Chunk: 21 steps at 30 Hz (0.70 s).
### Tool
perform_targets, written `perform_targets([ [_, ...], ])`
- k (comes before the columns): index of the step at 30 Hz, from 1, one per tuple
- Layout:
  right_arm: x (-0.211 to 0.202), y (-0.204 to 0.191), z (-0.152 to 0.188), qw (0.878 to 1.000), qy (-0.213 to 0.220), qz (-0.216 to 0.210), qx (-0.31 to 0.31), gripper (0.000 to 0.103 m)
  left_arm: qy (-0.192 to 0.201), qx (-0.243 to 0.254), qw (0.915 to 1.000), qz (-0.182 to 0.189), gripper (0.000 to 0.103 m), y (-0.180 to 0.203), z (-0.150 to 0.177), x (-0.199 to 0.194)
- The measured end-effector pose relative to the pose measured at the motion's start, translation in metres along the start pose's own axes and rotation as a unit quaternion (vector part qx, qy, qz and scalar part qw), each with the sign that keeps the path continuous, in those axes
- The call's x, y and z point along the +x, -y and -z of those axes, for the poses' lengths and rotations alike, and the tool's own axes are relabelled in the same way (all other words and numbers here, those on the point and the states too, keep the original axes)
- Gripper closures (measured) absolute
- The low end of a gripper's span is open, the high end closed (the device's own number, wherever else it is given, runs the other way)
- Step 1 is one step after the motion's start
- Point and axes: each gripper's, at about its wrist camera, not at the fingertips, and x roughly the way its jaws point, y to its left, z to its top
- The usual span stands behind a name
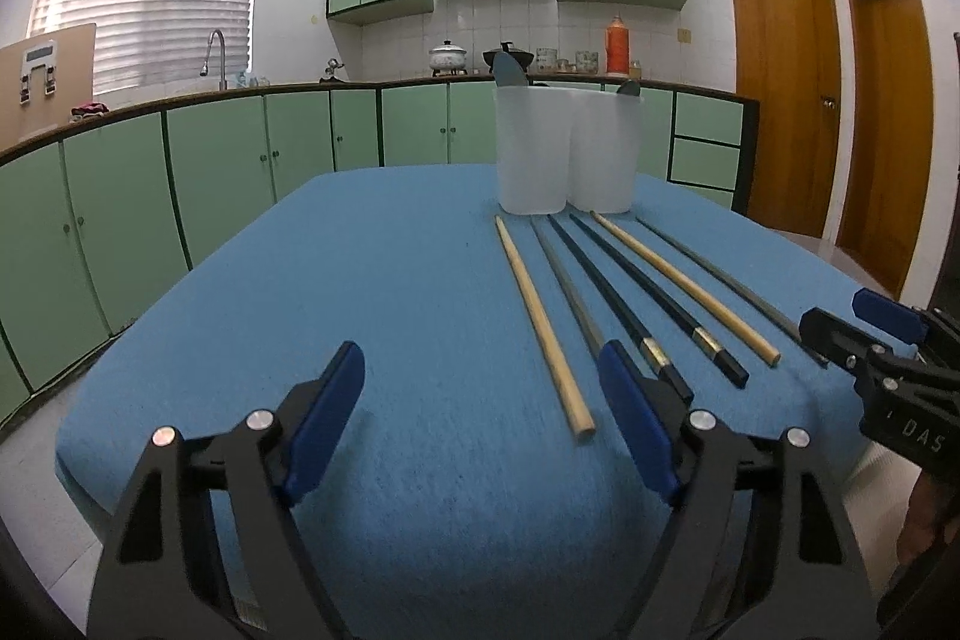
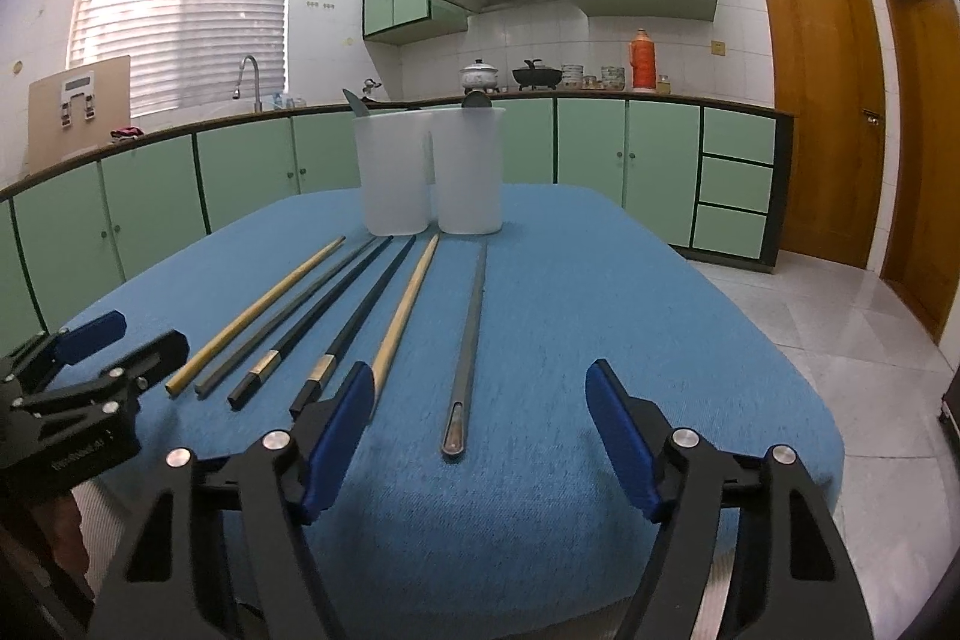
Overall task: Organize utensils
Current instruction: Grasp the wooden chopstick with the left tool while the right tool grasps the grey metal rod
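Observation:
Several chopsticks lie side by side on the blue tablecloth: two bamboo ones, two black ones and two grey metal ones. Behind them stands a translucent white two-part holder with utensil tips showing above its rim. My left gripper is open and empty, left of the chopsticks' near ends. My right gripper is open and empty, around the near end of the right metal chopstick, above the cloth.
The table drops off close on all sides. Green kitchen cabinets and a counter with a sink, pots and a thermos run behind. Wooden doors stand at the right over a tiled floor.

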Motion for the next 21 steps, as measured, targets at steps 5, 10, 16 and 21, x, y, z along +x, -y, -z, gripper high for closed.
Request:
perform_targets([
  [5,0.002,-0.001,0.003,1.000,-0.007,-0.005,-0.001,0.042,-0.008,-0.006,0.9999,0.004,0.038,0.001,0.005,-0.001],
  [10,0.004,-0.004,0.006,1.000,-0.014,-0.005,-0.008,0.050,-0.015,-0.013,0.9997,0.013,0.047,0.003,0.010,-0.002],
  [16,0.007,-0.006,0.011,1.000,-0.019,0.001,-0.013,0.061,-0.011,-0.007,0.9999,0.007,0.053,0.011,0.016,-0.004],
  [21,0.008,-0.007,0.013,1.000,-0.016,0.004,-0.013,0.071,-0.010,-0.010,0.9999,0.005,0.061,0.013,0.017,-0.003],
])
